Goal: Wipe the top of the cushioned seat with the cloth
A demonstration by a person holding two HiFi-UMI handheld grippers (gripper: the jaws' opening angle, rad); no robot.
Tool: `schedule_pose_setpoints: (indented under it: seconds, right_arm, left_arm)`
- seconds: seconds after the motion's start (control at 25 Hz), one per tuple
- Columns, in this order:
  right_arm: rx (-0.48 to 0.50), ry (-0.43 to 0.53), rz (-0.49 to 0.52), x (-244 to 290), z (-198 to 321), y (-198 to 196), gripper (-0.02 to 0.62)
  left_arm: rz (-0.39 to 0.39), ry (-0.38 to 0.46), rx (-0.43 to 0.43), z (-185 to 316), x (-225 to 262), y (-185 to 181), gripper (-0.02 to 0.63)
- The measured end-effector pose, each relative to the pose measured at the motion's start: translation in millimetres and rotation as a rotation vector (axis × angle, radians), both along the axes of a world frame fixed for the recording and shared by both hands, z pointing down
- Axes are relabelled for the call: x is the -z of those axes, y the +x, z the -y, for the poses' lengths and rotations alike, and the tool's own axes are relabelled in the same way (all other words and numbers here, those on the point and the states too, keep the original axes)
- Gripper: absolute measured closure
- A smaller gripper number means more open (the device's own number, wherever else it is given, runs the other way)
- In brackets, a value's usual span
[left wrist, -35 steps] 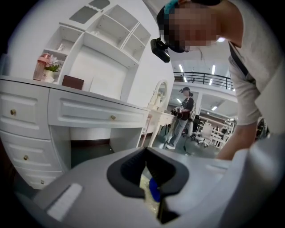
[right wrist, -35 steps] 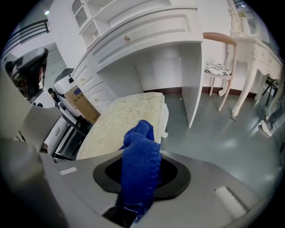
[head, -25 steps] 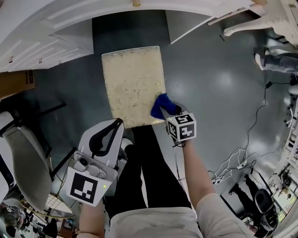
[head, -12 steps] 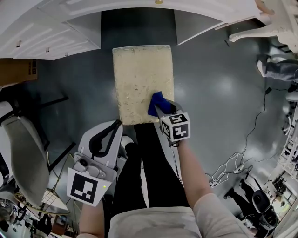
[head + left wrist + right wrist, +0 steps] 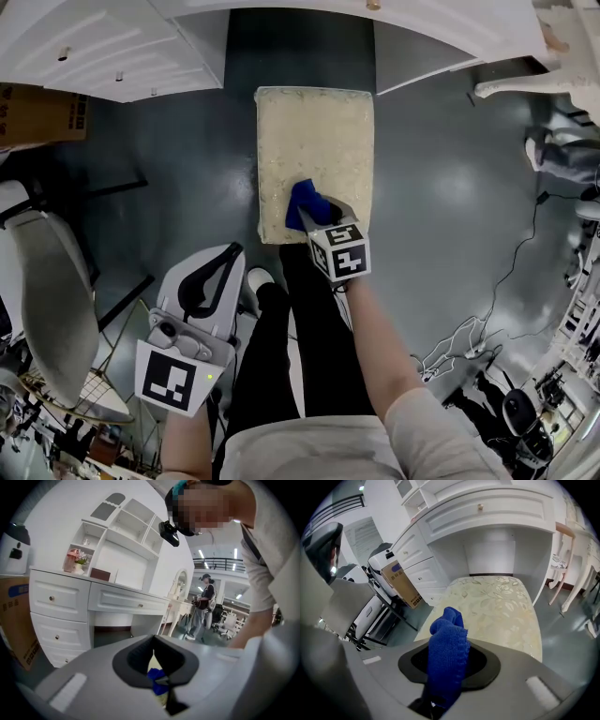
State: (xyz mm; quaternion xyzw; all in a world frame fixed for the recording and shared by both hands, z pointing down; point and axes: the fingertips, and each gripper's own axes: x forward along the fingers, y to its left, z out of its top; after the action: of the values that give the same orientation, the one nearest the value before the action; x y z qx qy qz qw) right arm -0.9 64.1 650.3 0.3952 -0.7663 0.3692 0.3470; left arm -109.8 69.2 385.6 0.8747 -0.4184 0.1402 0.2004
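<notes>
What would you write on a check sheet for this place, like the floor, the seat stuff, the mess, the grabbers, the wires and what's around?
Surface: dark, shiny floor; the cushioned seat stands on it.
Job's things: blue cloth over the seat's near end.
Clutter: cardboard box beside the white dresser.
Grippers: right gripper shut on the cloth; left gripper shut, holding nothing, off the seat.
Cables: loose wires on the floor at right.
Surroundings: grey chair at left; a person stands farther off.
</notes>
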Motion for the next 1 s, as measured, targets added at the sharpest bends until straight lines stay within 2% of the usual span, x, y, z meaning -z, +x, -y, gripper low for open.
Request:
schedule_pose_setpoints:
  seconds: [0.56, 1.0]
  right_arm:
    - [0.1, 0.008, 0.019, -1, -4, -73, 0.471]
    - [0.116, 0.022, -0.001, -1, -12, -76, 0.471]
  left_arm:
    - [0.005, 0.006, 0.072, -9, -1, -43, 0.606]
    - [-0.001, 0.021, 0.06, -15, 3, -48, 0.606]
